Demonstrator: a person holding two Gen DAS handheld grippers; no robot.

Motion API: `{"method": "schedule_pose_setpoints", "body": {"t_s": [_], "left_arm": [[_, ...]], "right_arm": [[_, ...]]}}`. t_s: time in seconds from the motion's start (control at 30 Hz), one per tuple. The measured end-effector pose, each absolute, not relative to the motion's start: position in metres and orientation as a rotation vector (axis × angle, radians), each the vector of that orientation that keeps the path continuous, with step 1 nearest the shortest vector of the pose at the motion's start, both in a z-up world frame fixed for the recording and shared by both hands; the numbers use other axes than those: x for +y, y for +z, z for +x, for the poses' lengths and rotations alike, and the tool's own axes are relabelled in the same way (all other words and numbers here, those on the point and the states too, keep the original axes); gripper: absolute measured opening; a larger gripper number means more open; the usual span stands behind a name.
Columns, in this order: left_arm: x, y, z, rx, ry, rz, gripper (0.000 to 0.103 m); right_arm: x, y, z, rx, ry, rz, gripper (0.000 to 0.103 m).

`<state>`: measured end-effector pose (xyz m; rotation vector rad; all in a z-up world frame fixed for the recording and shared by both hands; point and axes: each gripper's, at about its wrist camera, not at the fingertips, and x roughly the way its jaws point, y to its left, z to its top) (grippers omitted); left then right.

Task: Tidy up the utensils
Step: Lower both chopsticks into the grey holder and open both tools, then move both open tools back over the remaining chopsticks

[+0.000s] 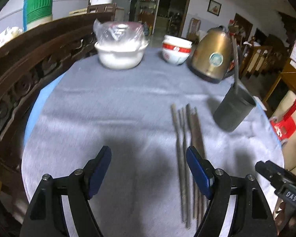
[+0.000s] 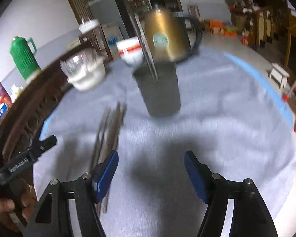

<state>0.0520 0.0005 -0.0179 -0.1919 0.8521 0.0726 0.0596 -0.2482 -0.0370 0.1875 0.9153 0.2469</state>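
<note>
Several grey chopsticks (image 1: 184, 158) lie side by side on the grey tablecloth; they also show in the right wrist view (image 2: 108, 130). A dark grey holder cup (image 1: 233, 111) stands to their right with chopsticks (image 1: 235, 65) upright in it; the right wrist view shows the holder cup (image 2: 160, 90) straight ahead. My left gripper (image 1: 149, 159) is open and empty, its right finger over the lying chopsticks. My right gripper (image 2: 151, 163) is open and empty, its left finger beside the chopsticks.
At the table's far side stand a gold kettle (image 1: 213, 55), a stack of red-and-white bowls (image 1: 176, 49) and a white pot with plastic on top (image 1: 121, 47). A dark carved wooden bench back (image 1: 29, 75) borders the table on the left.
</note>
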Motion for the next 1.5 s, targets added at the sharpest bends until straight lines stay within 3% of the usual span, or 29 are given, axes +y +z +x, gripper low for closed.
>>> {"method": "schedule_pose_setpoints", "body": {"t_s": [1.5], "left_arm": [[0.010,-0.031,0.040,0.907,0.116,-0.146,0.079]], "right_arm": [[-0.231,-0.057,0.056,0.992,0.254,0.152,0.073]]}}
